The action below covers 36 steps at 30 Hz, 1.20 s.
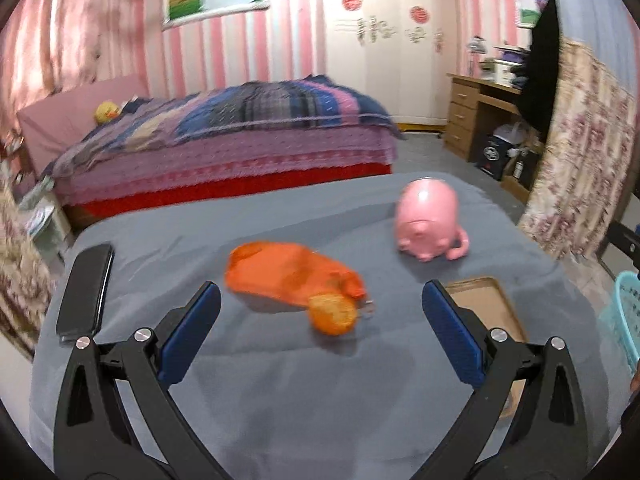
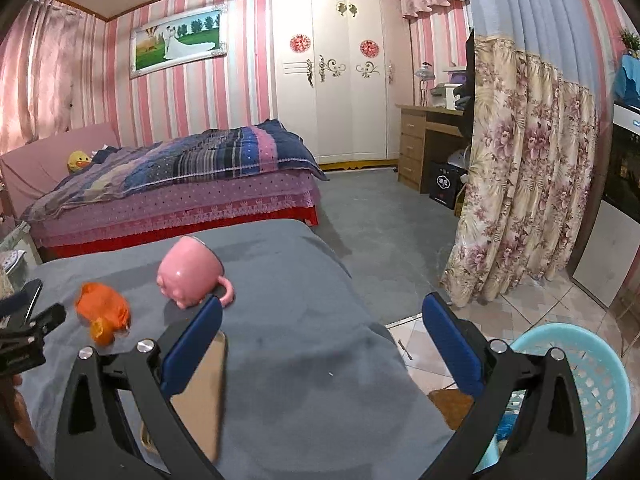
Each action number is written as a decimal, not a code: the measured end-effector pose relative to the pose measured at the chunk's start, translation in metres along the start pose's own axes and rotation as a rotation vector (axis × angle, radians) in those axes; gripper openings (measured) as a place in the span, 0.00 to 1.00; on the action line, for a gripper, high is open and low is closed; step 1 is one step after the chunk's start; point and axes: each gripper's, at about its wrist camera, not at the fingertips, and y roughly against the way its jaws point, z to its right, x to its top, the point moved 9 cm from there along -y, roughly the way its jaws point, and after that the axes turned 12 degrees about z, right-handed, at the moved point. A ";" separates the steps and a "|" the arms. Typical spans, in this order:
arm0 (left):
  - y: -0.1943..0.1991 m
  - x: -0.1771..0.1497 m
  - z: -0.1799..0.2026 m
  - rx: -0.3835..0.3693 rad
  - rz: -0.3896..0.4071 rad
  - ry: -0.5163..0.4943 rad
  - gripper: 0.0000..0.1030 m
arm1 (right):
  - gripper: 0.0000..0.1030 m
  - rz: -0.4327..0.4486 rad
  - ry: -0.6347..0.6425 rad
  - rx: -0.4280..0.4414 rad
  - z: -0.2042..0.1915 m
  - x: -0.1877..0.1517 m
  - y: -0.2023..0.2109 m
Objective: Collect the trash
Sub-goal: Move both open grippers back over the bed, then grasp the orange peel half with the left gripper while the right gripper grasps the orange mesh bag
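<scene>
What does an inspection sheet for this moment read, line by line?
Surface: table under a wrinkled grey cloth.
Job's things: orange mesh bag with an orange peel piece at its near end; light blue basket on the floor to the right.
Clutter: pink pig mug on its side, black phone, cardboard piece.
Grippers: left tool open, empty; right tool open, empty.
Cables: nothing seen.
Surroundings: bed, wardrobe, desk, floral curtain.
</scene>
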 end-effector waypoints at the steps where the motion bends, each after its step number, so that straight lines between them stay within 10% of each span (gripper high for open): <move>1: -0.004 -0.002 -0.008 0.012 -0.011 0.023 0.95 | 0.95 0.003 0.005 -0.003 -0.003 -0.003 -0.002; 27: -0.069 -0.050 0.002 -0.014 -0.173 0.055 0.94 | 0.96 -0.099 -0.037 0.004 0.007 -0.046 -0.032; 36: -0.075 -0.055 0.012 -0.132 -0.225 0.088 0.35 | 0.96 -0.172 0.025 -0.026 -0.001 -0.059 -0.036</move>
